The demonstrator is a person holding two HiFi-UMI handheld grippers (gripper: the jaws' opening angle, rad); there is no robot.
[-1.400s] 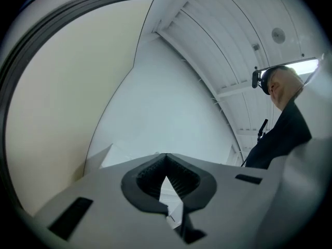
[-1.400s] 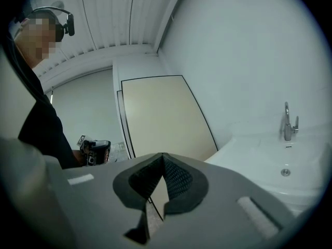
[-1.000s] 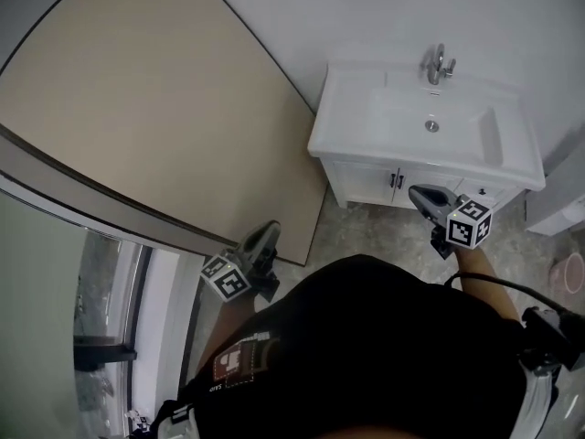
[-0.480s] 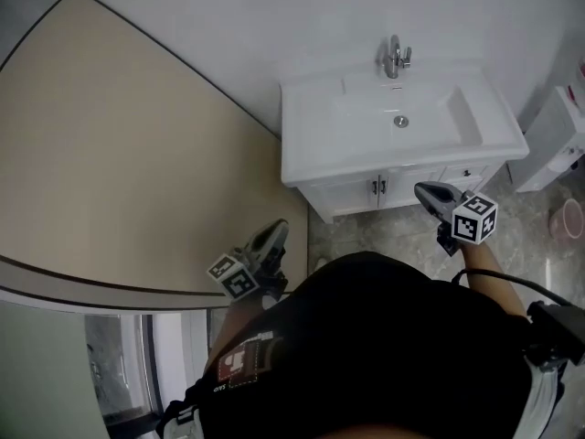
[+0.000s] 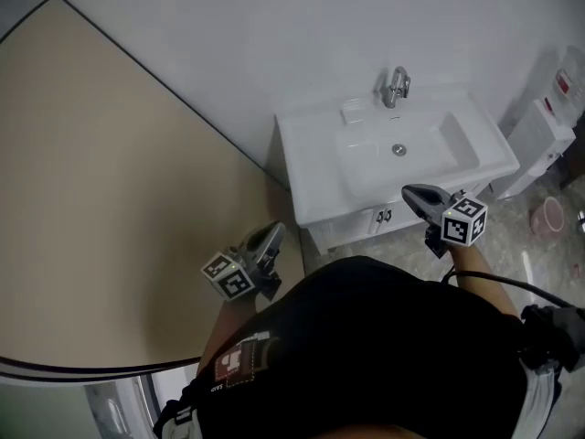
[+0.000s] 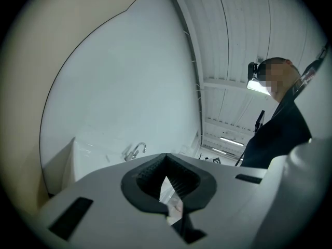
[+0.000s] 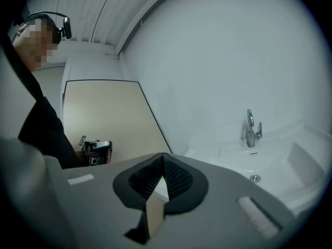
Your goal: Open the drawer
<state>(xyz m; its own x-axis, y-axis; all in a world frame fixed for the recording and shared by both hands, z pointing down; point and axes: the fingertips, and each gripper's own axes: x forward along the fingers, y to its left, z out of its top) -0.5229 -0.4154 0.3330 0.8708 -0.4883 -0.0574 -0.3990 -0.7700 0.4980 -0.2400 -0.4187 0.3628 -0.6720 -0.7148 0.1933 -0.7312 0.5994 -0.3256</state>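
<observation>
Glossy basin (image 5: 366, 167), curved chrome tap (image 5: 395, 87) — right tool (image 7: 162, 157) ribbed, closed.

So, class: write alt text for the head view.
A person in a black top holds a grey left gripper and grey right gripper before a white washbasin with a chrome tap on a white cabinet. A beige panel fills the left.

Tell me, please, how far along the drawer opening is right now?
Done: nothing yet; the vanity front below the sink shows no drawer pulled out. In hand: the right claw, shut and empty, hangs in front of it, touching nothing; the left claw, also shut and empty, sits aside. Left: reach the drawer handle, grip and pull.
</observation>
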